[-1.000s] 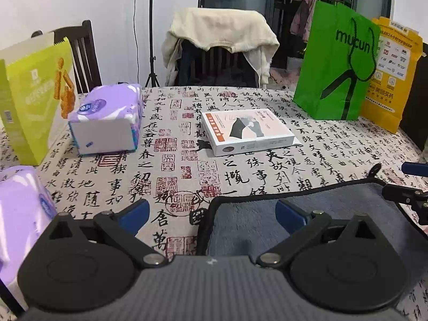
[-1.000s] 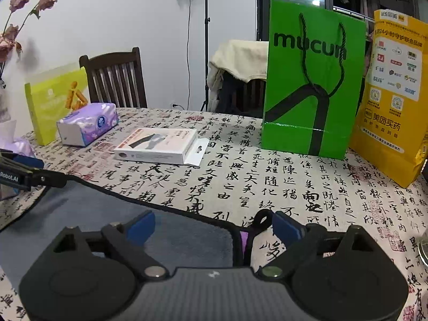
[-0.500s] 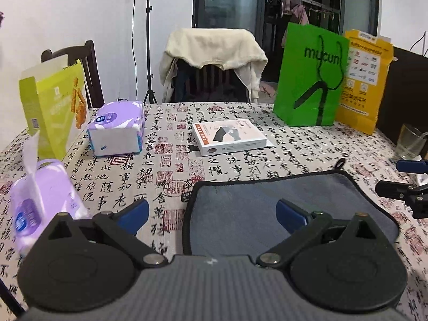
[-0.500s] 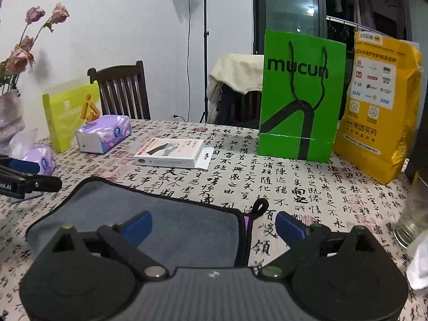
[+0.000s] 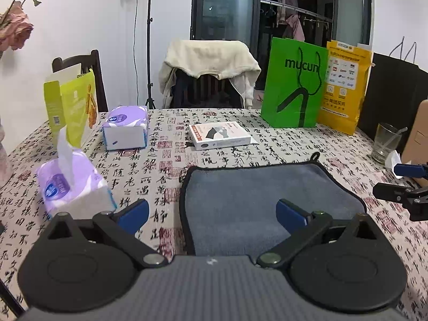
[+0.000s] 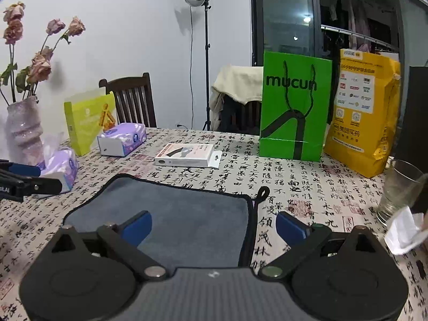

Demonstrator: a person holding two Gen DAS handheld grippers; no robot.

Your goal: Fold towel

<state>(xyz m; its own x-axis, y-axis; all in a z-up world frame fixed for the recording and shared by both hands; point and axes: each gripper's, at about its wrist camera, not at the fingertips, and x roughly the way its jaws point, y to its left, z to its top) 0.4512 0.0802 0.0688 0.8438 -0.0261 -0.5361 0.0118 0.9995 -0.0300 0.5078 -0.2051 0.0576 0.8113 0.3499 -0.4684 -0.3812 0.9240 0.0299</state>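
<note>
Two hand-held grippers, left [image 5: 211, 212] and right [image 6: 212, 223], were held wide apart, empty, above towel [image 5: 256, 195]; towel was spread flat on worktop [image 5: 165, 157], near white box [image 5: 219, 135], presumably ready for corner grasps.

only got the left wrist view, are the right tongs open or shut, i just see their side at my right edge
Observer: Open. The right tongs straddle the right edge of the towel: one pad is over the cloth, the other over the tablecloth.
Operator: gripping anything
Observer: No, nothing sits between the pads; the towel lies on the table beneath them.
Operator: whats left of the near tissue pack, its cut off for me
Observer: A pale ribbed vase holding dried flowers stands just left of the tissue pack.
</note>
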